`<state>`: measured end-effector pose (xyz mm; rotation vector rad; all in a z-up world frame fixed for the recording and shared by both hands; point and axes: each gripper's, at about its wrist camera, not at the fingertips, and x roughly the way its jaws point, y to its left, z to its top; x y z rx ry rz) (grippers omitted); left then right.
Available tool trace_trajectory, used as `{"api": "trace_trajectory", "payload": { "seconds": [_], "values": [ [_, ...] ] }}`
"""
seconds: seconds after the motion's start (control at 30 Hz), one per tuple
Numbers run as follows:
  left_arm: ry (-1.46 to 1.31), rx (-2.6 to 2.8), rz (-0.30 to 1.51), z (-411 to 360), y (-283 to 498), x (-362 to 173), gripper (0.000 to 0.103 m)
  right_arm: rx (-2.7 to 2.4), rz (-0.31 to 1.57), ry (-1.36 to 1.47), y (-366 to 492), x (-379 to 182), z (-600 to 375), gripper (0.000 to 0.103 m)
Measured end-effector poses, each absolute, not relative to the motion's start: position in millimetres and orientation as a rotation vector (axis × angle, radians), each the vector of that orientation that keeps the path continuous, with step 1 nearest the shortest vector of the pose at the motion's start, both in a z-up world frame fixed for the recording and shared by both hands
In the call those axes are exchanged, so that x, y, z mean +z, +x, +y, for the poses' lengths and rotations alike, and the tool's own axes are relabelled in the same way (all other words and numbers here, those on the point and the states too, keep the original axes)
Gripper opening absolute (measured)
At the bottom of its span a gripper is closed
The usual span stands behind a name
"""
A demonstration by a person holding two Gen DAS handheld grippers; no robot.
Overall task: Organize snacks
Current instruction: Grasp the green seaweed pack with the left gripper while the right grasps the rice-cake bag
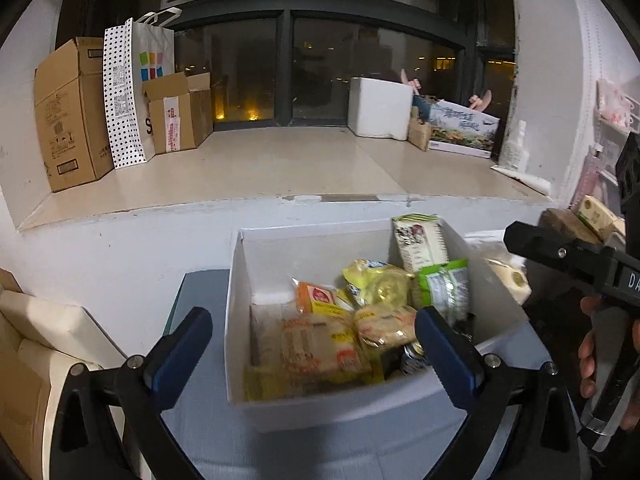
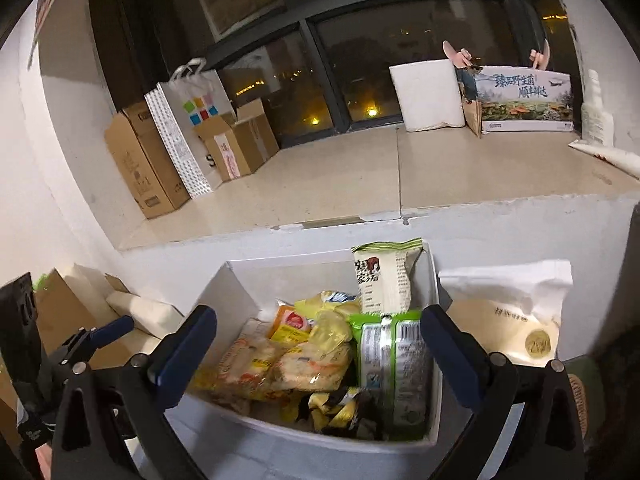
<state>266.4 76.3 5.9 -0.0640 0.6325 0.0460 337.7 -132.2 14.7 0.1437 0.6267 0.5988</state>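
A white box (image 1: 236, 320) (image 2: 224, 288) sits on a grey surface and holds several snack packs: yellow packets (image 1: 320, 344) (image 2: 280, 364), a green bag (image 1: 444, 284) (image 2: 392, 356) and a tall white-green bag (image 1: 420, 240) (image 2: 384, 280) leaning at the back. My left gripper (image 1: 314, 354) is open and empty, over the box's near rim. My right gripper (image 2: 318, 354) is open and empty above the box; it also shows at the right edge of the left wrist view (image 1: 568, 256). A white pouch (image 2: 508, 312) (image 1: 508, 276) lies right of the box.
A wide window ledge (image 1: 280, 160) runs behind the box, with cardboard boxes (image 1: 72, 112) and a dotted paper bag (image 1: 128, 92) at its left and a white foam box (image 1: 380, 108) at its right. A white wall (image 1: 120, 248) rises just behind the box.
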Motion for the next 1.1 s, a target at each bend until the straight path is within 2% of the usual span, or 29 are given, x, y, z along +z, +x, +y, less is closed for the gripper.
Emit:
{"api": "trace_trajectory", "payload": {
  "seconds": [0.27, 0.57, 0.67, 1.07, 1.1],
  "values": [
    [-0.005, -0.027, 0.639, 53, 176, 1, 0.103, 0.723, 0.660, 0.117, 256, -3, -158, 0.103],
    [-0.127, -0.045, 0.735, 44, 91, -48, 0.103, 0.630, 0.833, 0.127, 157, -95, -182, 0.103],
    [-0.164, -0.038, 0.739, 41, 70, -64, 0.103, 0.583, 0.820, -0.037, 128, -119, -166, 0.103],
    [-0.214, 0.033, 0.782, 46, 44, -97, 0.103, 0.543, 0.889, -0.238, 137, -154, -125, 0.103],
    [-0.215, 0.031, 0.785, 45, 45, -98, 0.103, 0.547, 0.888, -0.242, 138, -155, -123, 0.098]
  ]
}}
